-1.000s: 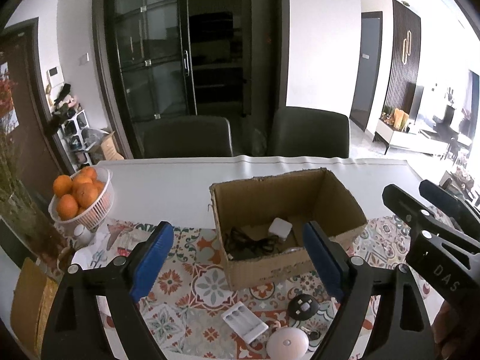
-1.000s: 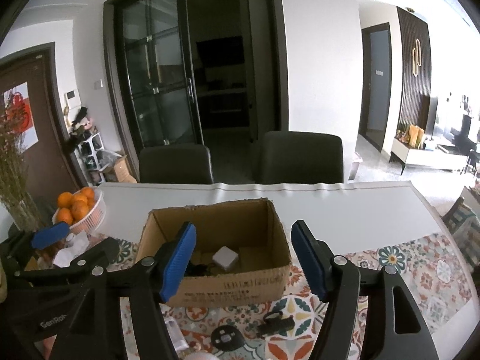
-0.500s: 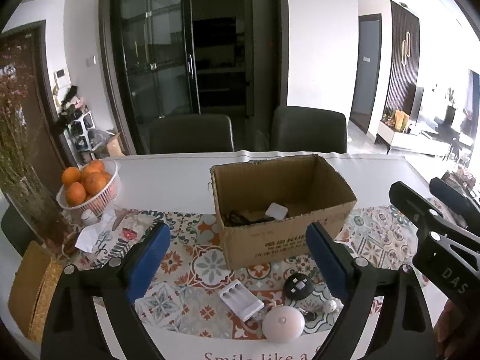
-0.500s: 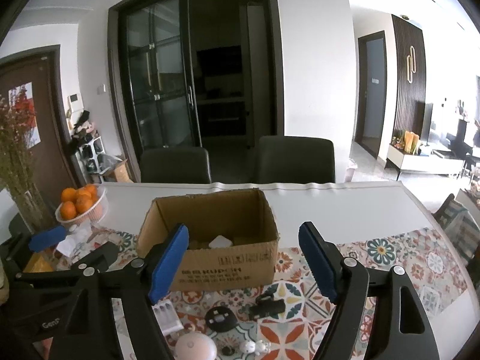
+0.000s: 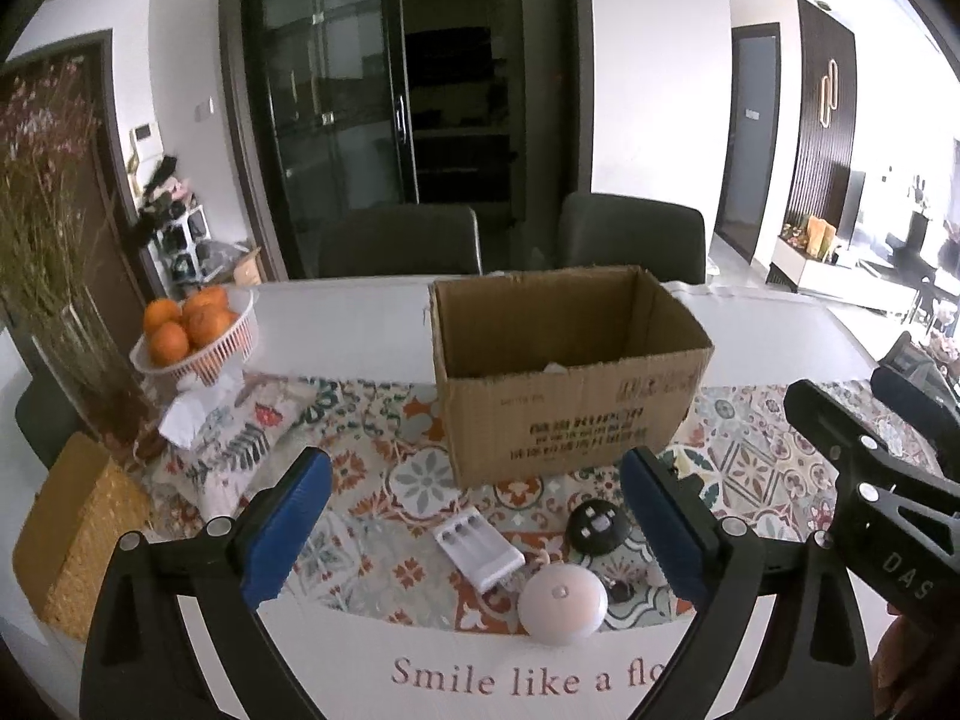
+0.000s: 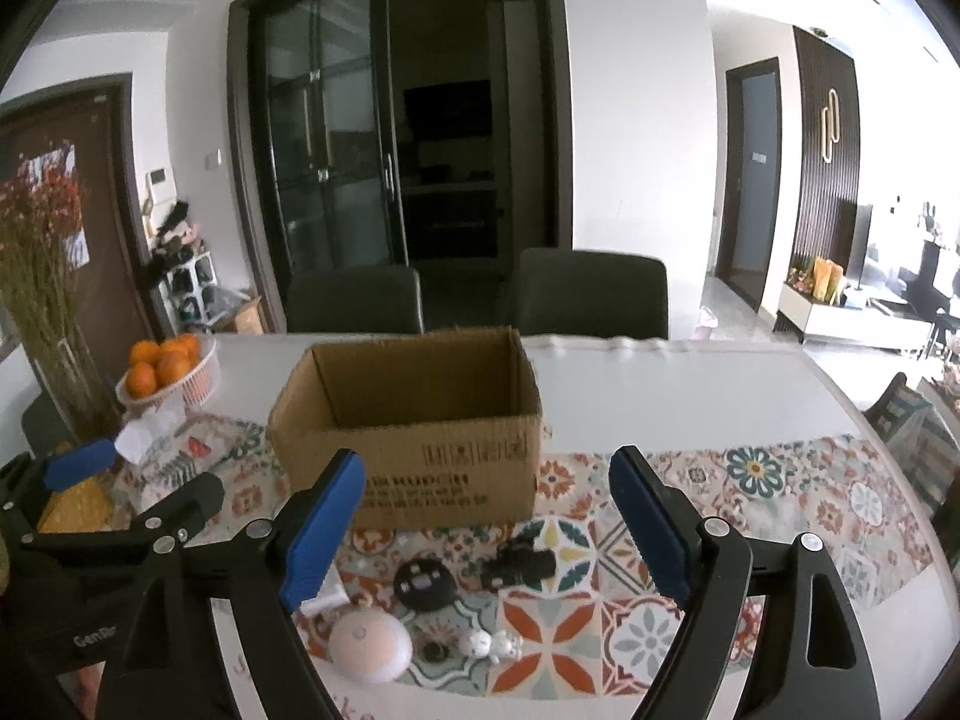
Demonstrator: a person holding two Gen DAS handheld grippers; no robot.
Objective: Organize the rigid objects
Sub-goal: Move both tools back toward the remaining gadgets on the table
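An open cardboard box (image 5: 570, 372) (image 6: 414, 426) stands on the patterned table runner. In front of it lie a white battery tray (image 5: 478, 550), a black round disc (image 5: 598, 527) (image 6: 423, 585), a pale pink dome (image 5: 563, 600) (image 6: 370, 645), a black clip-like part (image 6: 521, 563) and two small white pieces (image 6: 492, 643). My left gripper (image 5: 474, 531) hangs above the tray and disc, its jaws opening with nothing between them. My right gripper (image 6: 483, 543) hovers over the disc and black part, its jaws opening and empty too.
A white basket of oranges (image 5: 192, 333) and a vase of dried flowers (image 5: 78, 360) stand at the left, with crumpled tissue (image 5: 186, 417) and a woven yellow mat (image 5: 72, 540). Two dark chairs (image 5: 399, 240) face the far table edge.
Both grippers have pulled back from the box and sunk lower, so its inside is now mostly hidden and more of the loose items show. Both pairs of jaws have spread wider.
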